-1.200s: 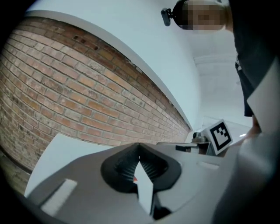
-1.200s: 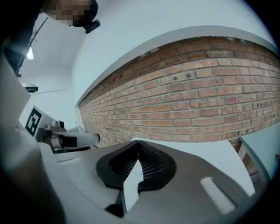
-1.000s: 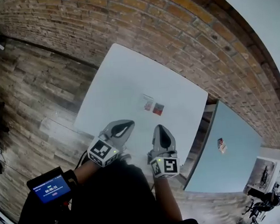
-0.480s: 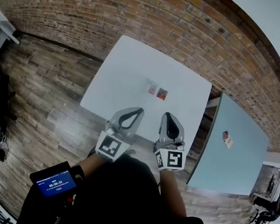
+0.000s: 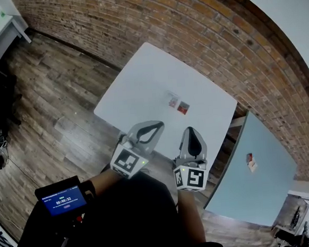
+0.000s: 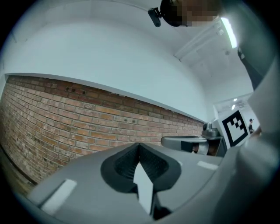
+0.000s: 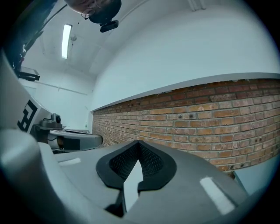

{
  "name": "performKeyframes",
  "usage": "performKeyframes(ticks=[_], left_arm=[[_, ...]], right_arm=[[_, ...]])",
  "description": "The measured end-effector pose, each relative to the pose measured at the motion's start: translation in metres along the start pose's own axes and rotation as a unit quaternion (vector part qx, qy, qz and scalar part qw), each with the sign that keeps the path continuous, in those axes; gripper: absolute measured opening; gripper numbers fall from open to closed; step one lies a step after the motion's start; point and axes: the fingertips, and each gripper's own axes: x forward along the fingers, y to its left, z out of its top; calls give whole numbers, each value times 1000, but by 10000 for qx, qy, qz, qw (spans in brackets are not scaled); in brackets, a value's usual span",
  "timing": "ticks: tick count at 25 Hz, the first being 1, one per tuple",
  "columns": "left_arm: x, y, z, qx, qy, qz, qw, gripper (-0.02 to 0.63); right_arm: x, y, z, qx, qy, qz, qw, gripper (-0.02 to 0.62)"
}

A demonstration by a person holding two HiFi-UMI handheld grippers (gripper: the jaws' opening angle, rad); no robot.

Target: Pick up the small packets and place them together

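My left gripper (image 5: 156, 127) and right gripper (image 5: 191, 133) have lifted and drawn back to the near edge of the table (image 5: 141, 84). Each has its jaws fully together with nothing between them. The two small packets (image 5: 178, 103) lie just beside each other past the table's middle, toward its right corner, so I judge the gathering done. Whether the packets touch is too small to tell, my gripper views show only brick wall (image 7: 210, 109) and ceiling, and a small reddish thing (image 5: 250, 161) on the blue table (image 5: 265, 138) beyond stays unclear.
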Motion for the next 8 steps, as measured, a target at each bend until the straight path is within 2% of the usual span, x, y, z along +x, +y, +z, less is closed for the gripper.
performKeyframes(ticks=[4, 8], left_arm=[[3, 6, -2, 4, 9, 108, 9999, 2], [3, 6, 0, 406, -84, 163, 9990, 2]], right_arm=[[6, 1, 1, -22, 2, 107, 9999, 0], [13, 7, 3, -135, -49, 255, 9996, 0]])
